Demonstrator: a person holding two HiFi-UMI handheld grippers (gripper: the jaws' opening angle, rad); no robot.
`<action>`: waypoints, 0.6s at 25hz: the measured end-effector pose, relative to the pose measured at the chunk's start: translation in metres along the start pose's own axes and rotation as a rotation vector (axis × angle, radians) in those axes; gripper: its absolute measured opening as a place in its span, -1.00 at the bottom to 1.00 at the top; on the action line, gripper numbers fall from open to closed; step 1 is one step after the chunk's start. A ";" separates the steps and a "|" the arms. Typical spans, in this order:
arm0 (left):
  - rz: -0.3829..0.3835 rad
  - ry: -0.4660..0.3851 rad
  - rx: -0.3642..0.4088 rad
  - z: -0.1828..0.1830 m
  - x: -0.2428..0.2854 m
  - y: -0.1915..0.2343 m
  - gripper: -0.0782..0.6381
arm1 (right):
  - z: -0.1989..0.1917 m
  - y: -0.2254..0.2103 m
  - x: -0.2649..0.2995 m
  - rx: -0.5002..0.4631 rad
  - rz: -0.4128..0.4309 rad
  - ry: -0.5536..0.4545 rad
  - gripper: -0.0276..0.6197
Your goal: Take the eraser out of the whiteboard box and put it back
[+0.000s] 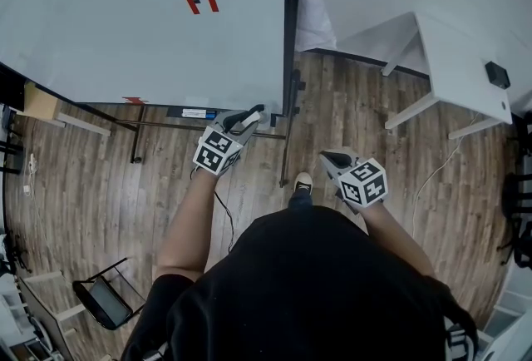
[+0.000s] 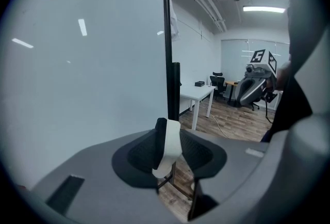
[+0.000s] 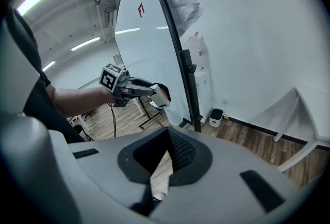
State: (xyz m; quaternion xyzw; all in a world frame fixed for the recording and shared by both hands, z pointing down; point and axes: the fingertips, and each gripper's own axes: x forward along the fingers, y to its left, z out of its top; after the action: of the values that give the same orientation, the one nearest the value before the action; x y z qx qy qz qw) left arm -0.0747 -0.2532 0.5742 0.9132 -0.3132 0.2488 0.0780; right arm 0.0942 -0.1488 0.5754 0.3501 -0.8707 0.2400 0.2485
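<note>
Here, mid-frame, the left gripper (image 1: 248,120) clamped a flat white-and-black eraser (image 2: 169,146) below the big white whiteboard (image 1: 108,27); at lower right, the right gripper (image 1: 335,158) hung closed, empty.

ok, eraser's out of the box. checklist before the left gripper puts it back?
1. Eraser clamped in left gripper: ok, it sits between both jaws.
2. Right gripper out of the way: ok, shut, empty, off to the side.
3. Box under the whiteboard in view: ok, head view only.
4. Free room in the box: cannot tell, too small.
5. Eraser lined up with the box: not ok, it is near the frame post, with the box further left.
</note>
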 end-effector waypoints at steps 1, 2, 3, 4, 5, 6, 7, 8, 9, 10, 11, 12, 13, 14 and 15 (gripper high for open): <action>-0.001 -0.002 -0.001 0.001 0.003 0.001 -0.38 | 0.000 -0.003 0.001 0.000 0.000 0.002 -0.93; -0.002 -0.004 -0.002 0.002 0.005 0.002 -0.38 | 0.001 -0.005 0.001 0.001 0.000 0.003 -0.93; -0.002 -0.006 -0.002 0.003 0.008 0.003 -0.38 | 0.002 -0.008 0.002 0.002 0.000 0.003 -0.93; -0.003 -0.008 -0.003 0.004 0.011 0.004 -0.38 | 0.002 -0.010 0.002 0.003 0.000 0.004 -0.93; -0.003 -0.010 -0.005 0.004 0.013 0.004 -0.38 | 0.002 -0.013 0.003 0.004 0.000 0.005 -0.93; -0.003 -0.011 -0.008 0.004 0.016 0.005 -0.38 | 0.002 -0.015 0.003 0.004 0.000 0.007 -0.93; -0.004 -0.008 -0.011 0.003 0.018 0.005 -0.38 | 0.002 -0.018 0.004 0.006 0.000 0.010 -0.93; -0.004 -0.004 -0.014 0.002 0.020 0.006 -0.38 | 0.002 -0.020 0.005 0.007 0.001 0.012 -0.93; -0.005 0.000 -0.018 0.001 0.022 0.007 -0.38 | 0.003 -0.022 0.007 0.009 0.003 0.013 -0.93; -0.006 0.001 -0.021 0.000 0.024 0.008 -0.38 | 0.004 -0.024 0.008 0.009 0.005 0.015 -0.93; -0.006 0.000 -0.024 -0.001 0.026 0.010 -0.38 | 0.004 -0.026 0.010 0.009 0.006 0.018 -0.93; -0.006 -0.001 -0.026 -0.002 0.028 0.012 -0.38 | 0.005 -0.027 0.011 0.008 0.008 0.021 -0.93; -0.006 0.001 -0.028 -0.004 0.030 0.013 -0.38 | 0.006 -0.029 0.013 0.007 0.009 0.024 -0.93; -0.006 0.005 -0.031 -0.006 0.032 0.014 -0.38 | 0.006 -0.030 0.015 0.007 0.011 0.026 -0.93; -0.007 0.012 -0.035 -0.009 0.034 0.015 -0.38 | 0.007 -0.032 0.016 0.008 0.013 0.028 -0.93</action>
State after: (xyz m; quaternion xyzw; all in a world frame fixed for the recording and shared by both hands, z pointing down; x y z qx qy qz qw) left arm -0.0644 -0.2800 0.5986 0.9113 -0.3137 0.2484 0.0970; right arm 0.1053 -0.1812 0.5874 0.3421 -0.8684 0.2500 0.2577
